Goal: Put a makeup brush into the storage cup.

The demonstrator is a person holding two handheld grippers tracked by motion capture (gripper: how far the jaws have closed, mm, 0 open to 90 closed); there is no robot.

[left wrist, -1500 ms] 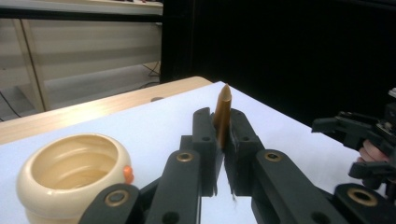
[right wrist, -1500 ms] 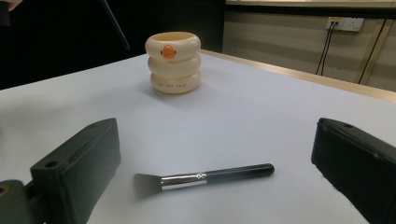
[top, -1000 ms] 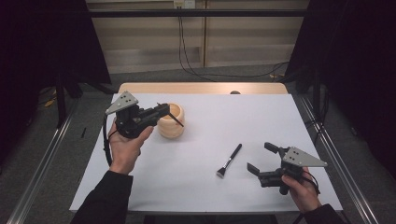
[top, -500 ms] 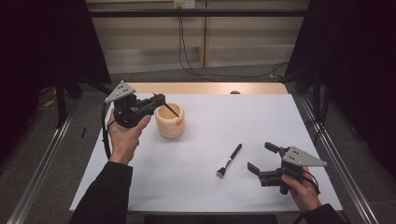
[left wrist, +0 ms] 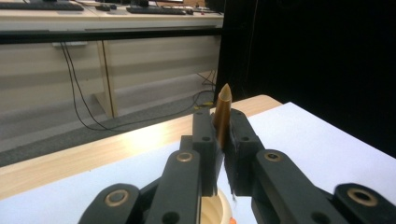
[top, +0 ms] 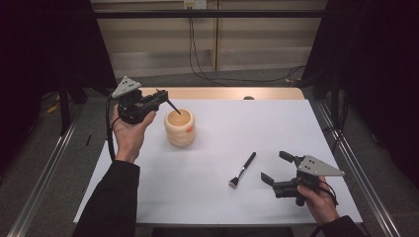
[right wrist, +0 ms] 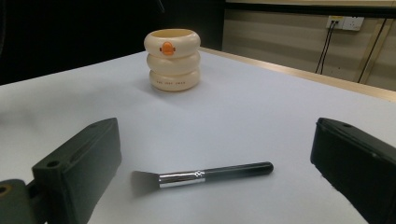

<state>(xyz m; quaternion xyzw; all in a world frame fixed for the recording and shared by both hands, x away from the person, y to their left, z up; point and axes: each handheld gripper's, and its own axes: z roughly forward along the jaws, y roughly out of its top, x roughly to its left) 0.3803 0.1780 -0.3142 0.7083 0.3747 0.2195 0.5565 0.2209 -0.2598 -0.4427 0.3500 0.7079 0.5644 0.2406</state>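
Since a second ago the left gripper [top: 161, 97] has risen and drawn back toward the far left of the table, carrying its thin dark stick [top: 173, 106] up so that only the lower tip now points down into the mouth of the cup, while the right gripper has stayed where it was. The white table [top: 217, 202] spreads across the high view, with a pale wooden edge along its far side. On its left half stands the cream holder cup [top: 180, 128], shaped like three stacked rings with a small orange mark on its side. The left gripper, held in the person's left hand [top: 129, 132], hovers just left of and above the cup, its jaws closed on the stick; in the left gripper view the stick's brown pointed end [left wrist: 222, 114] rises between the two jaws. The right gripper [top: 276, 168] rests low near the front right, jaws spread wide and holding nothing. A black-handled makeup brush [top: 242, 169] lies flat on the table just left of it, bristles toward the person.
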